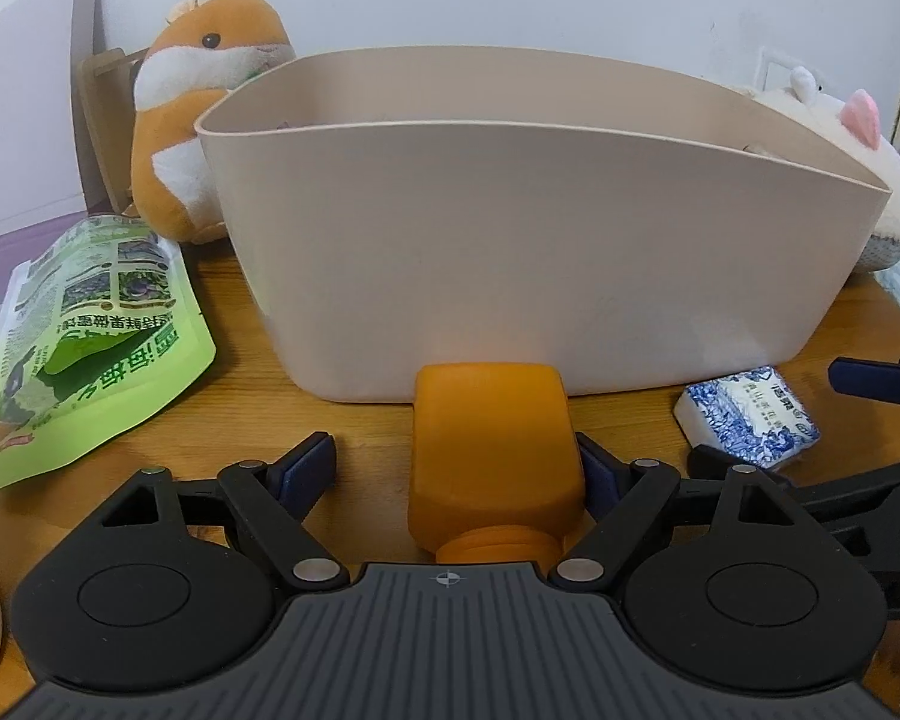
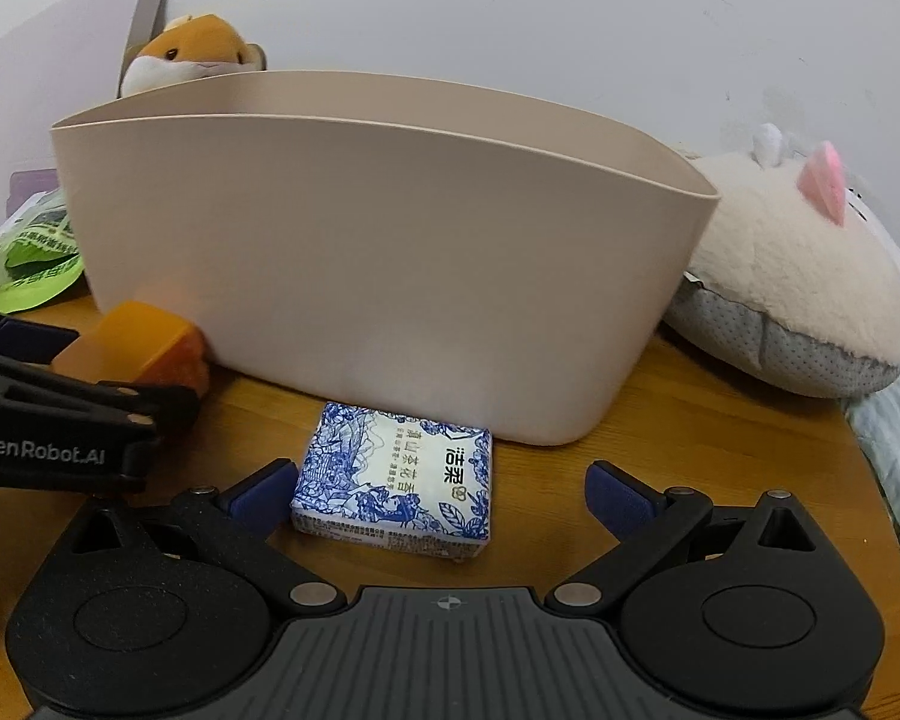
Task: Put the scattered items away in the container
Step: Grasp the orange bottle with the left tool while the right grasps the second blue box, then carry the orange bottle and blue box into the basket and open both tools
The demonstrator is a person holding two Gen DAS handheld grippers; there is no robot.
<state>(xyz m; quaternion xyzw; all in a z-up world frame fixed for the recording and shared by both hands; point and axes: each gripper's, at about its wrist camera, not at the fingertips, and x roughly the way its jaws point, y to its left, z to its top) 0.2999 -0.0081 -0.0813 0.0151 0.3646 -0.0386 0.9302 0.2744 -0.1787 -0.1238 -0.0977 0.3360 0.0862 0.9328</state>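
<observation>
- Both hands are at the reach-in stage: each tool is lined up on its own item in front of the bin (image 1: 510, 228), and nothing is gripped yet.
- The left tool (image 1: 459, 471) has its jaws wide apart around the orange bottle (image 1: 495, 456). The bottle lies on the tabletop (image 1: 258, 372), cap toward the camera, its far end against the bin's front wall. It sits off-centre in the gap: the right finger is at or nearly at its side, and the left finger (image 1: 306, 468) stands clear.
- The right tool (image 2: 438, 492) is also spread open, with the tissue pack (image 2: 396, 480) between the fingers. The pack lies flat just in front of the bin, closer to the left finger (image 2: 264, 489); whether that pad touches it I cannot tell. The right finger is well clear.
- Next, I judge, each tool should shift sideways to centre its item, then close; the bottle looks smooth and rounded, so a square grip on its flat sides matters.
- After that, each load must be lifted above the bin's tall rim before moving forward and dropping in.
- The green pouch (image 1: 90, 348) left of the bin still waits on the tabletop.
</observation>
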